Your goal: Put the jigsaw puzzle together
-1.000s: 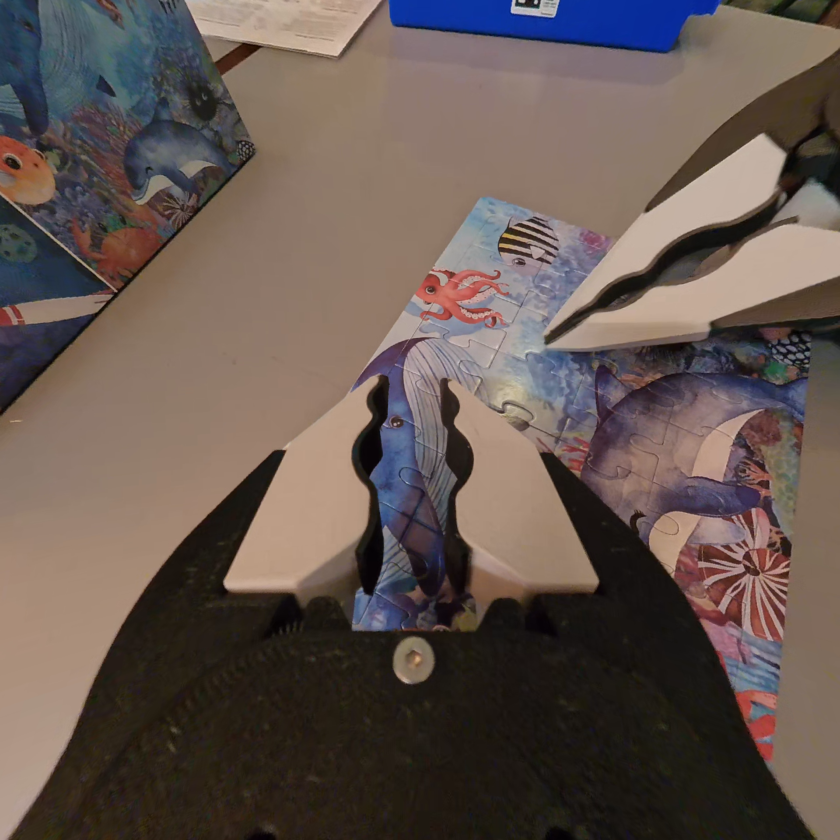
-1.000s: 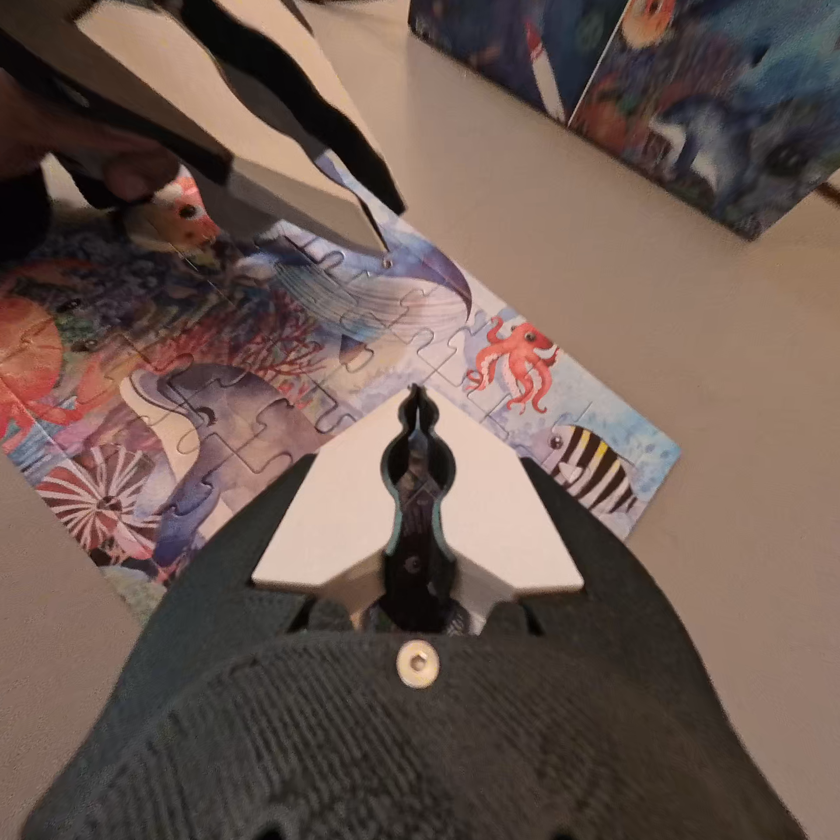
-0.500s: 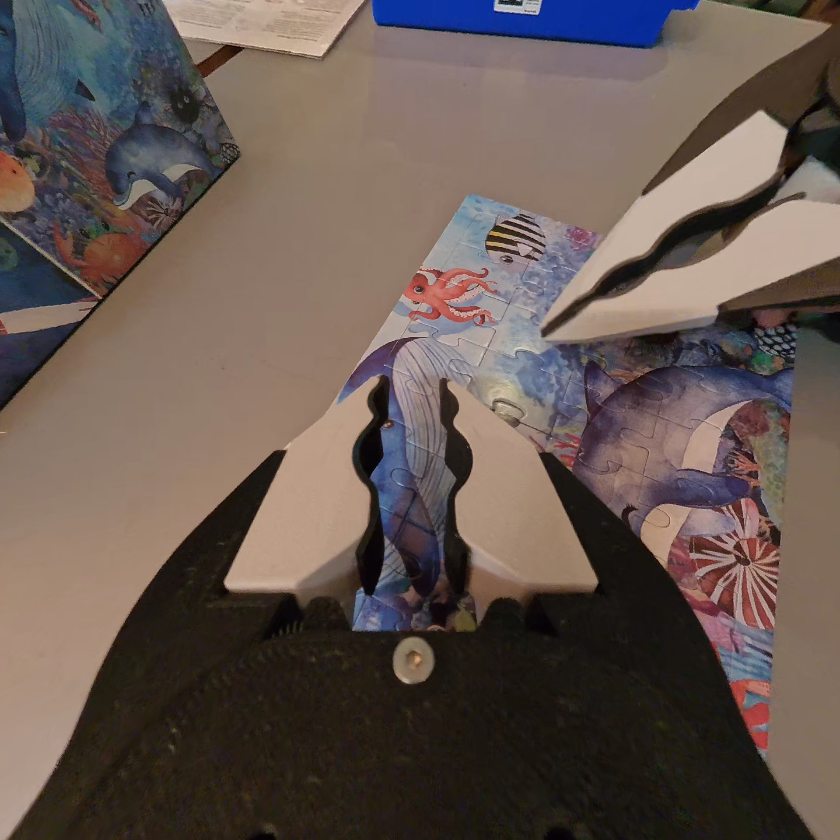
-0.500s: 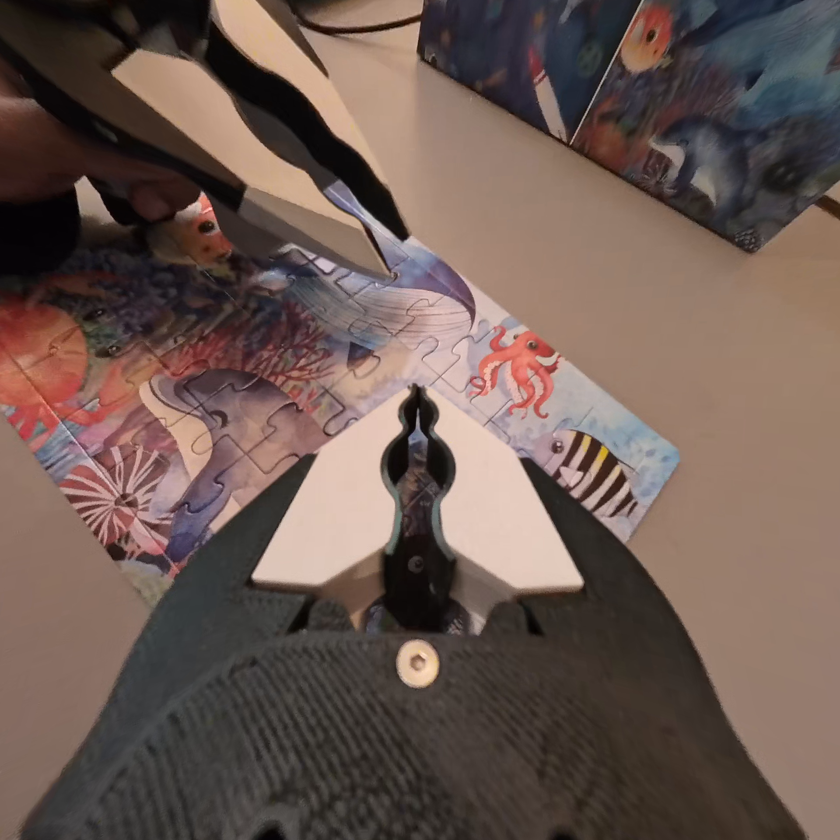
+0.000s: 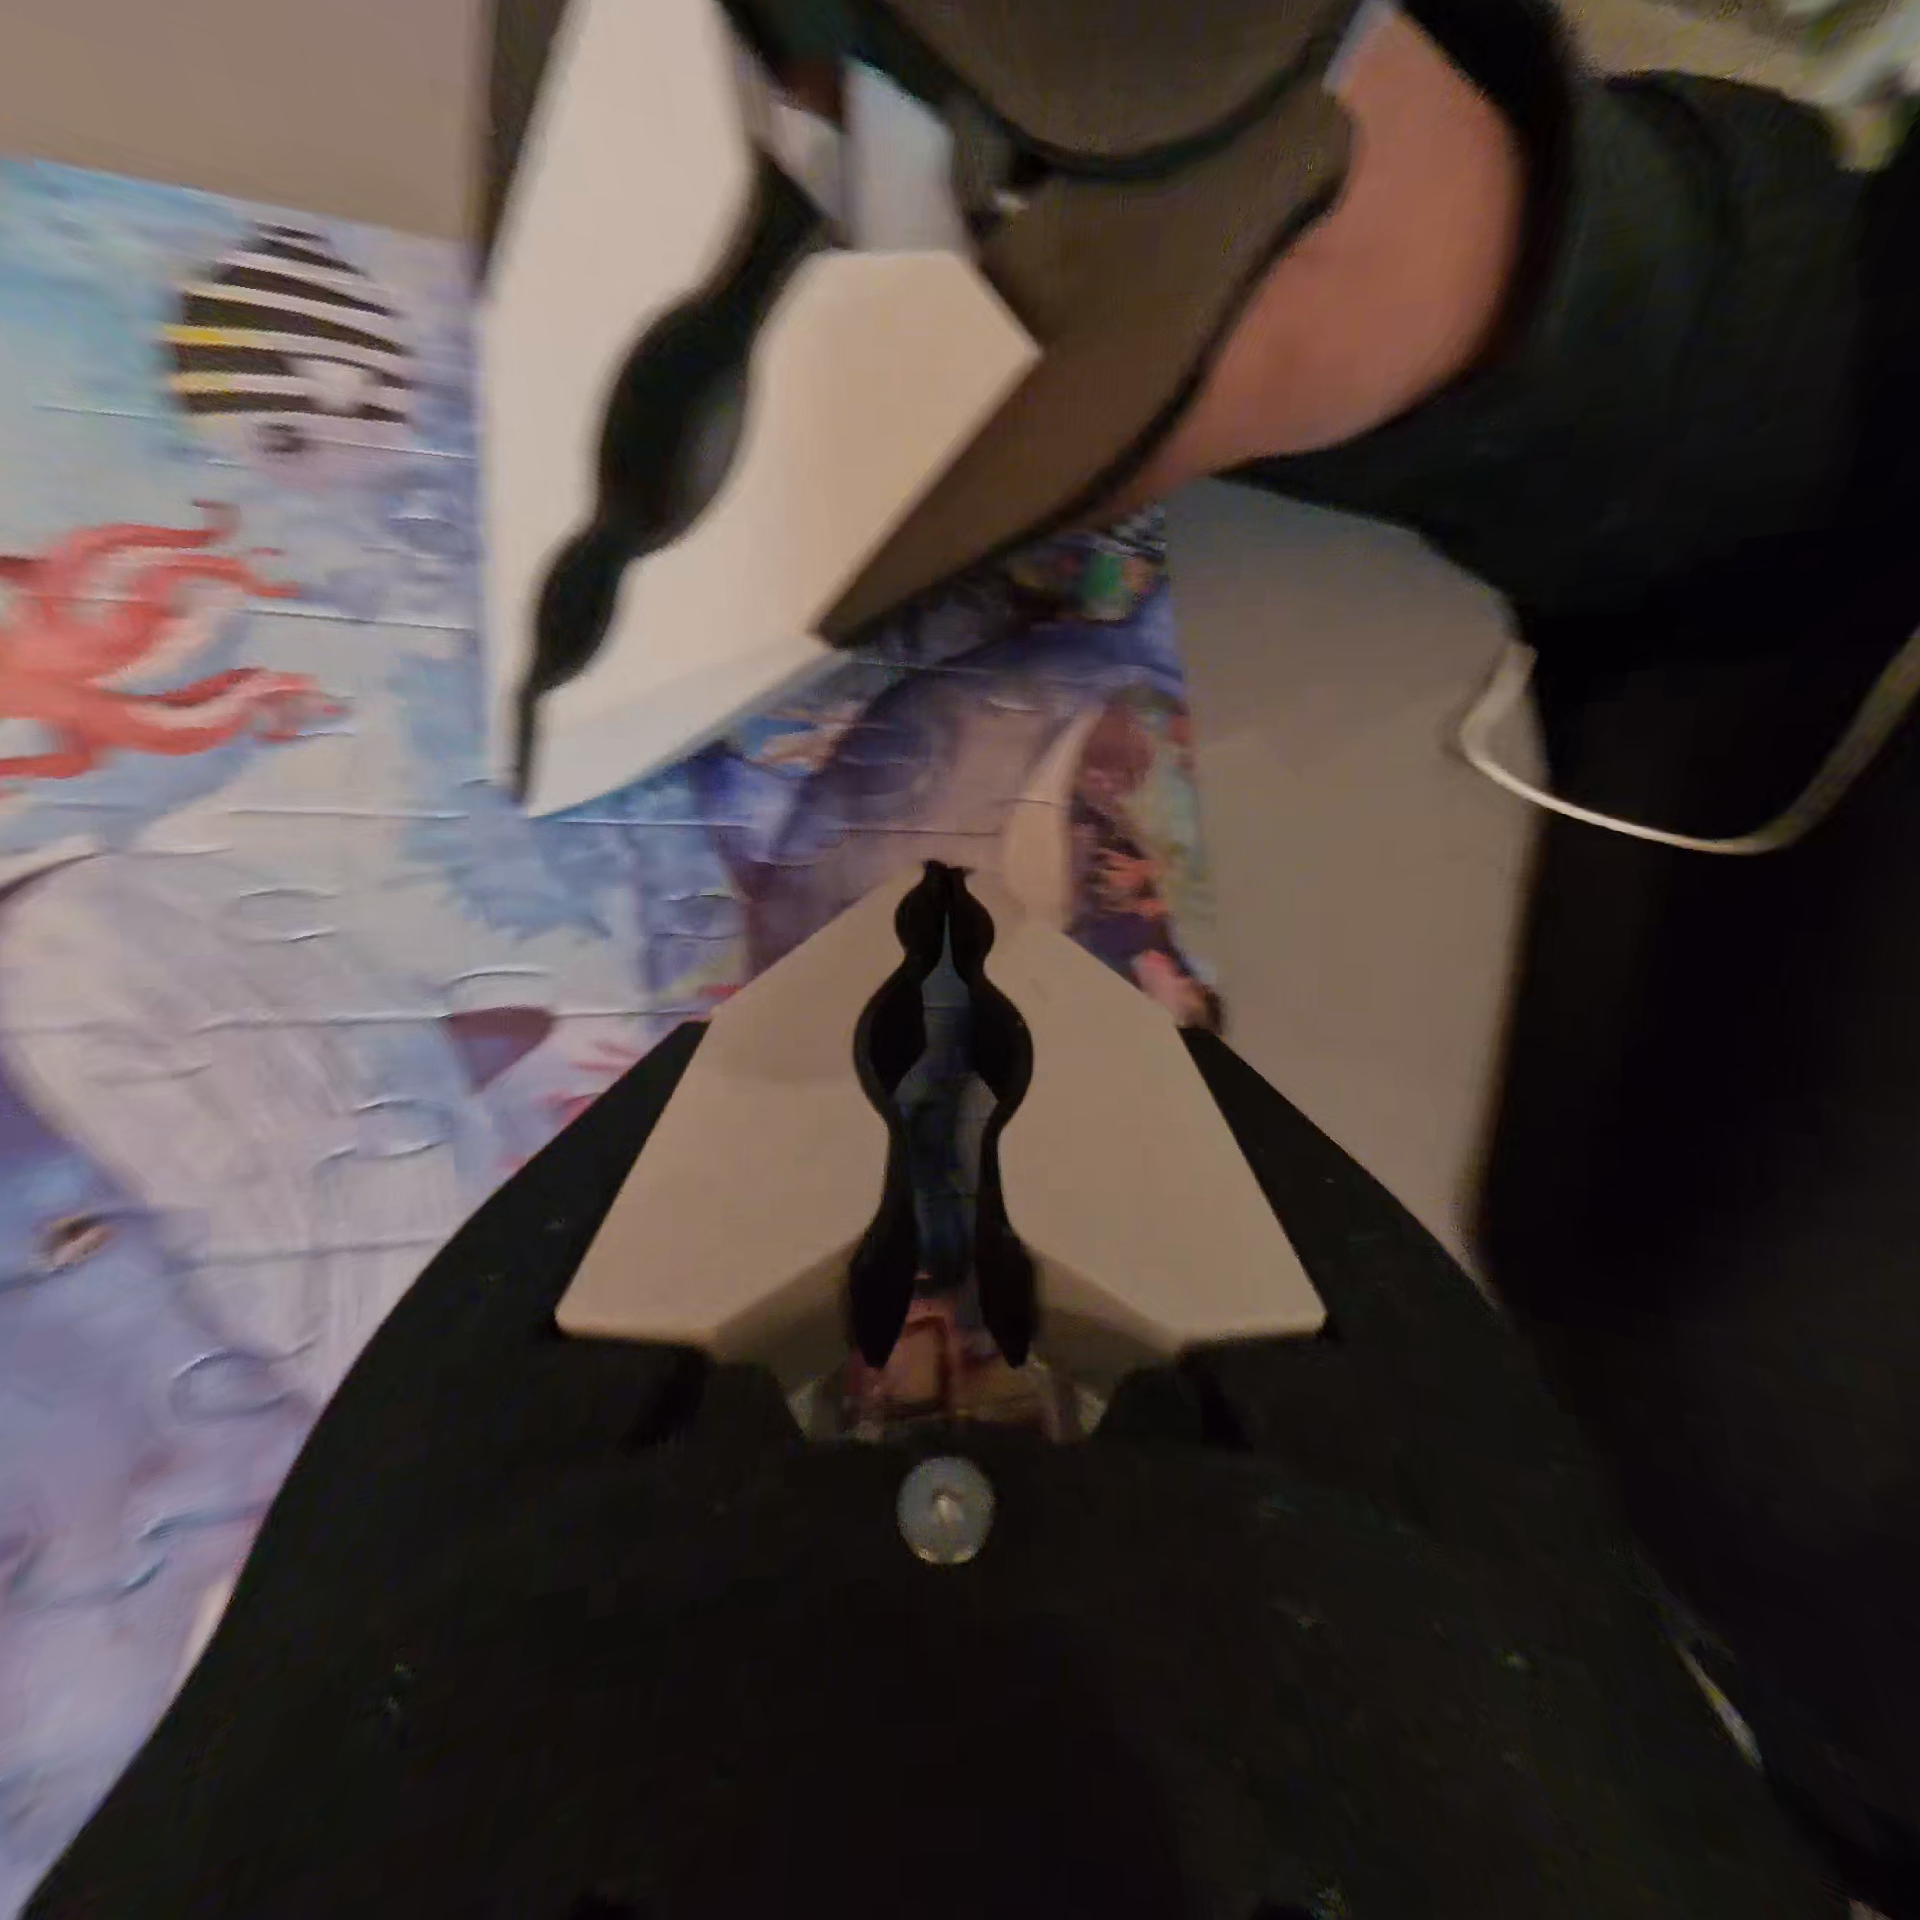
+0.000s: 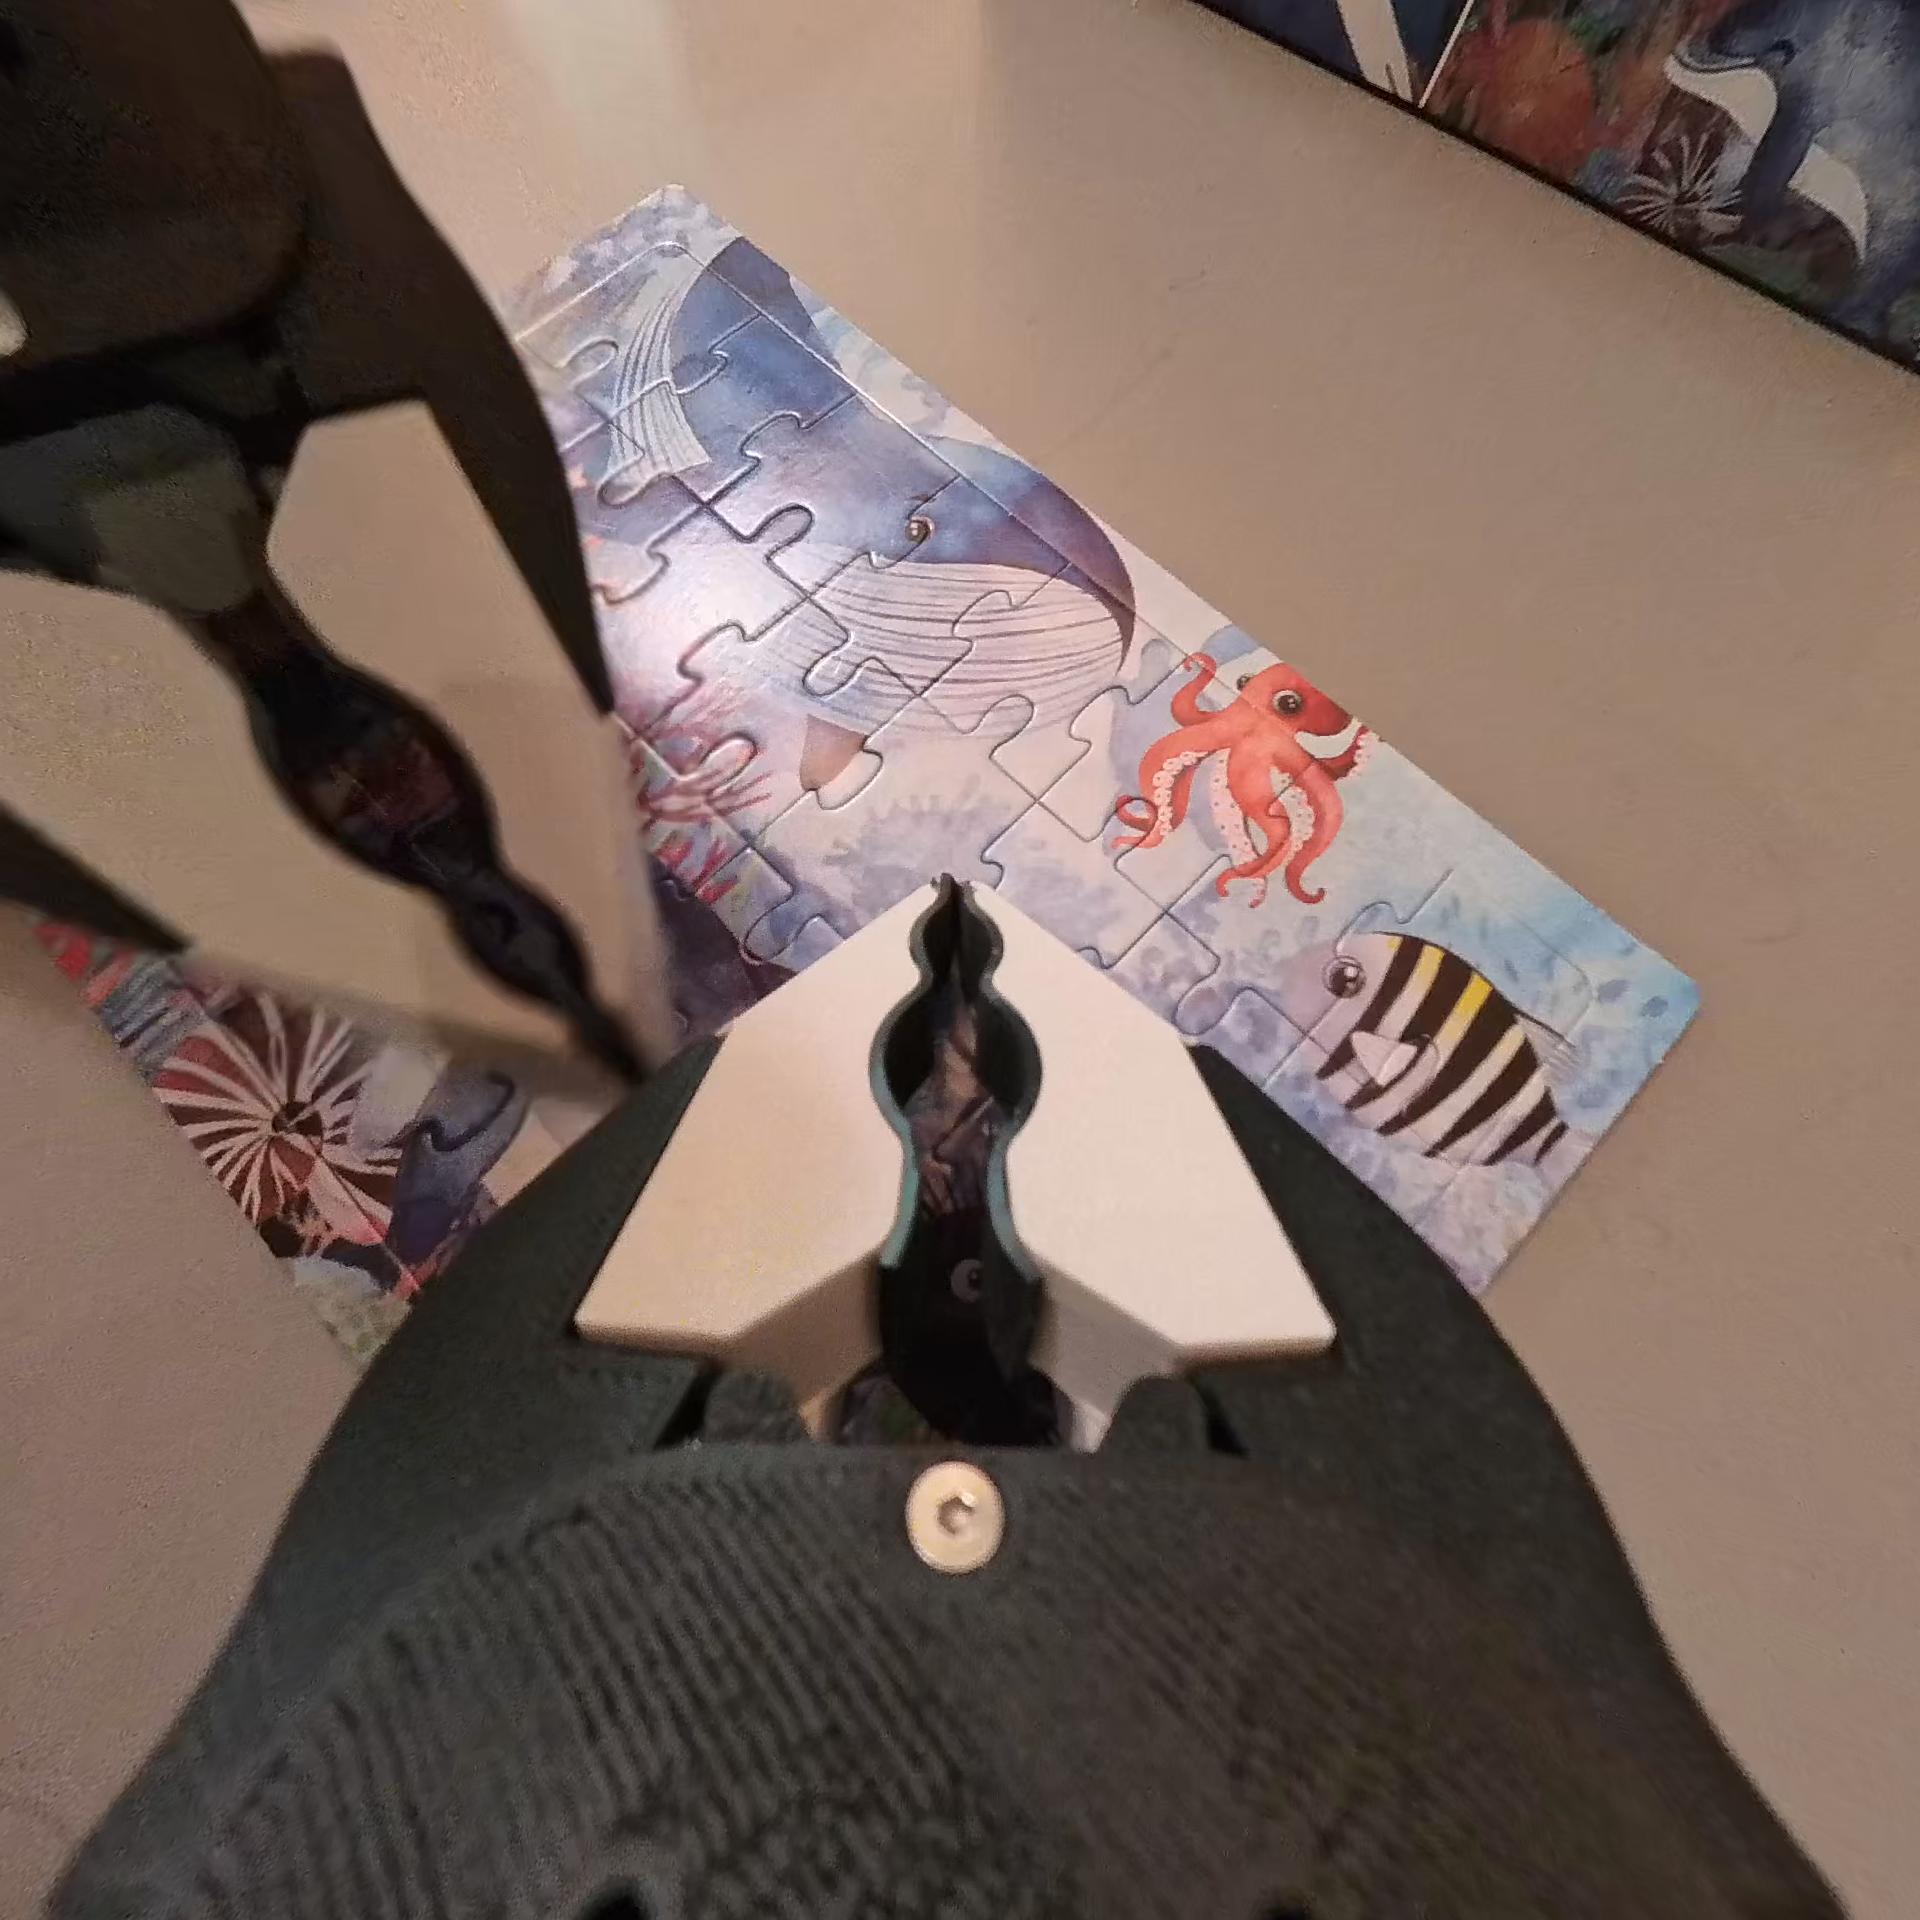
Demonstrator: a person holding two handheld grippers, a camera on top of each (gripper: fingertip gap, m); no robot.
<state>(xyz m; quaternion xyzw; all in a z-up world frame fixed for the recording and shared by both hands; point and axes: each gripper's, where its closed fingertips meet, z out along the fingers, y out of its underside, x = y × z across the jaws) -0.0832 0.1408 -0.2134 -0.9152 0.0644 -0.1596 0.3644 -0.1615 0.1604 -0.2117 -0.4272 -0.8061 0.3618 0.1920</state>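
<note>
The jigsaw puzzle (image 6: 1039, 665) lies flat on the desk (image 6: 1558, 520), seemingly fully joined along the stretch that shows, a long strip with a whale, a red octopus (image 6: 1257, 779) and a striped fish (image 6: 1444, 1049). The right claw (image 6: 951, 888) hovers low above its near edge with its fingertips pressed together and nothing visible between them. The left claw (image 5: 940, 873) is likewise pinched closed and empty, its tips over the far side of the picture near the desk edge, though the left wrist view is badly smeared, so I can only guess that it is not touching the card. Each claw shows in the other's view, close by and pointing down at the puzzle, so the two are crossing over the same patch. A person's hand (image 5: 1382, 312) in a dark sleeve grips the right tool from above, wrist bent so the fingers slant steeply down. The puzzle is probably light, thin card: stiff within one piece but floppy across the joints, so lifting it by an edge would likely pull the seams apart. Pressing down on the knobs with closed tips, or sliding it flat along the desk, looks safer than pinching. A printed box (image 6: 1662, 125) with the same sea picture stands well apart at the desk's far side.
</note>
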